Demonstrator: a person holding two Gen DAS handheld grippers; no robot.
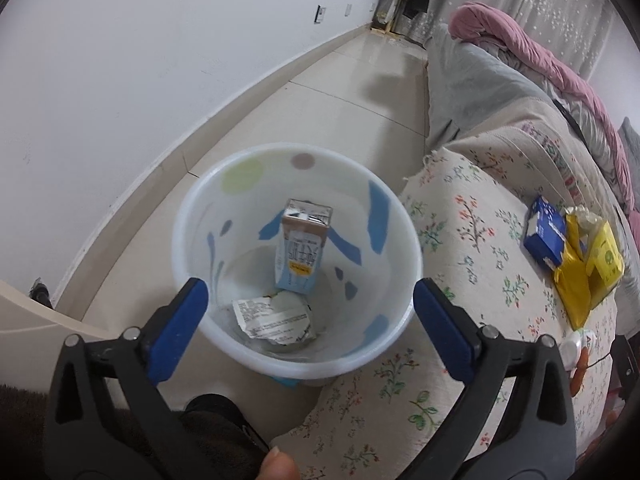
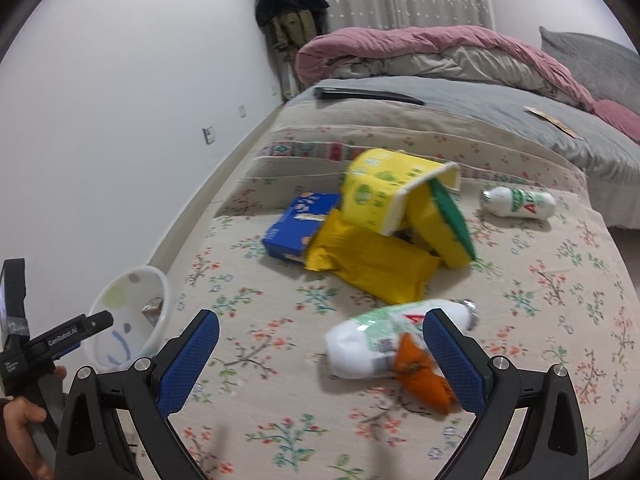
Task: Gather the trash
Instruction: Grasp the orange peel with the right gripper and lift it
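Observation:
A white trash bin (image 1: pixel 192 216) with coloured spots stands on the floor beside the bed; it holds a milk carton (image 1: pixel 300 252) and a torn paper wrapper (image 1: pixel 272 320). My left gripper (image 1: pixel 310 316) is open and empty above the bin. My right gripper (image 2: pixel 320 354) is open and empty above the floral bedspread (image 2: pixel 248 360). On the bed lie a white bottle (image 2: pixel 360 344) with an orange wrapper (image 2: pixel 420 372), a yellow packet (image 2: pixel 372 264), a yellow bowl (image 2: pixel 384 188), a blue box (image 2: pixel 300 224), a yellow-green carton (image 2: pixel 444 232) and a second white bottle (image 2: pixel 520 202).
The bin also shows in the right wrist view (image 2: pixel 128 320), left of the bed. A pink quilt (image 2: pixel 440 52) and grey sheet (image 2: pixel 480 112) cover the far bed. A black flat object (image 2: pixel 368 94) lies there. A white wall (image 1: pixel 120 60) runs on the left.

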